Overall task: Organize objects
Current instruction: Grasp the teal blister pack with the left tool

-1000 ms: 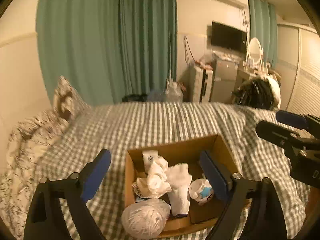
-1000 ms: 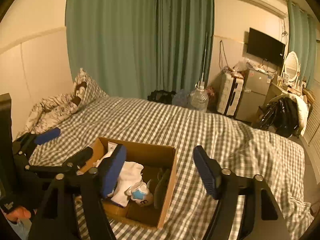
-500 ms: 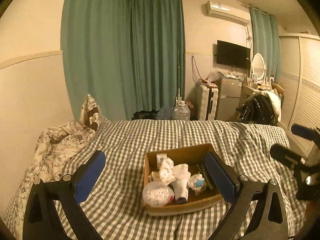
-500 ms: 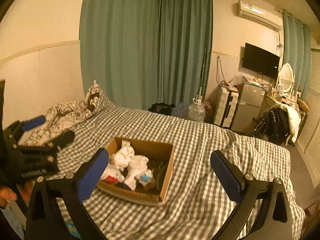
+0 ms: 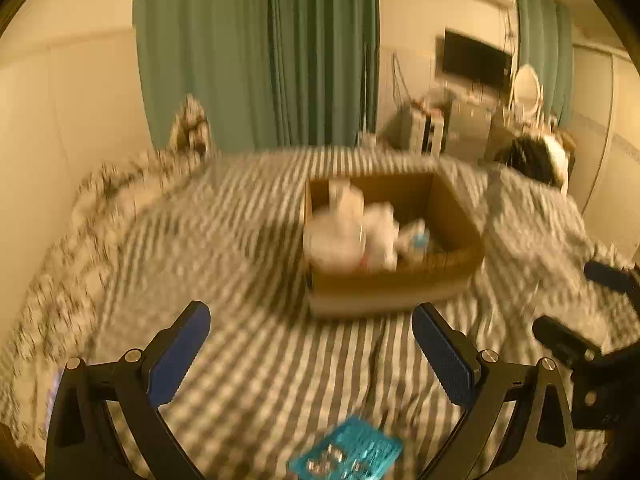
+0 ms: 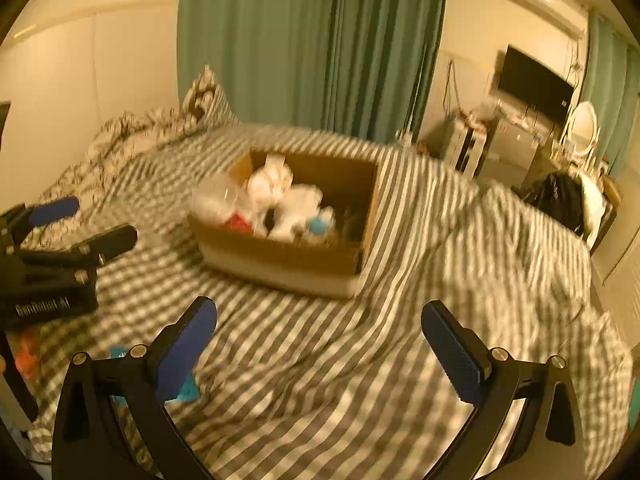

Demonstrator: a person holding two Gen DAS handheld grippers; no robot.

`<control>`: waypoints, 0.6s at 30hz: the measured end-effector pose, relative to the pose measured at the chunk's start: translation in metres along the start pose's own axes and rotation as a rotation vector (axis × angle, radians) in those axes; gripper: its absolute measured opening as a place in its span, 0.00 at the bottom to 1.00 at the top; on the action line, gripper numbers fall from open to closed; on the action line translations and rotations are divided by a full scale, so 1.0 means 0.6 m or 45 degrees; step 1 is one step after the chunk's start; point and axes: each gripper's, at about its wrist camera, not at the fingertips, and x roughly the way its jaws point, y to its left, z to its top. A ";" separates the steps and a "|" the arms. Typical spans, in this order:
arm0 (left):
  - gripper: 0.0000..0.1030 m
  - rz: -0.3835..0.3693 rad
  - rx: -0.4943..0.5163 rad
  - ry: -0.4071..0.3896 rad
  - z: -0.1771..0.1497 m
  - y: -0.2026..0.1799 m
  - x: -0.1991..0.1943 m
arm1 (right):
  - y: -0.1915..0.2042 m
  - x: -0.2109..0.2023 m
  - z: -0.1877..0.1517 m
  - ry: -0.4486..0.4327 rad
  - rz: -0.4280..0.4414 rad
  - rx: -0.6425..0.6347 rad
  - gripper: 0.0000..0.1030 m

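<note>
One open cardboard box (image 5: pixel 394 280), rectangular and heaped with crumpled white items, is seen on the checked bedspread (image 5: pixel 248 364), ahead of both grippers. The left gripper (image 5: pixel 310 350) and right gripper (image 6: pixel 318 342) are each spread wide with nothing between the blue ribbed pads, having just been opening. One turquoise perforated basket (image 5: pixel 346 458) is shown clearly only in the left view.

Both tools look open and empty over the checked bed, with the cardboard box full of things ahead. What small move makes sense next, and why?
Probably lower the left tool toward the turquoise tray lying on the checked bedcover just below it. Both it and the right tool are open with nothing between the pads, and the tray is the nearest loose item outside the cardboard box.
</note>
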 end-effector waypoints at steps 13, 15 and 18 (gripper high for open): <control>1.00 -0.108 0.200 0.377 -0.171 -0.050 0.085 | 0.014 0.067 -0.066 0.198 0.046 0.042 1.00; 1.00 -0.096 0.249 0.403 -0.179 -0.061 0.097 | 0.014 0.069 -0.069 0.211 0.045 0.045 1.00; 1.00 -0.101 0.296 0.447 -0.189 -0.076 0.110 | 0.015 0.072 -0.074 0.225 0.042 0.051 1.00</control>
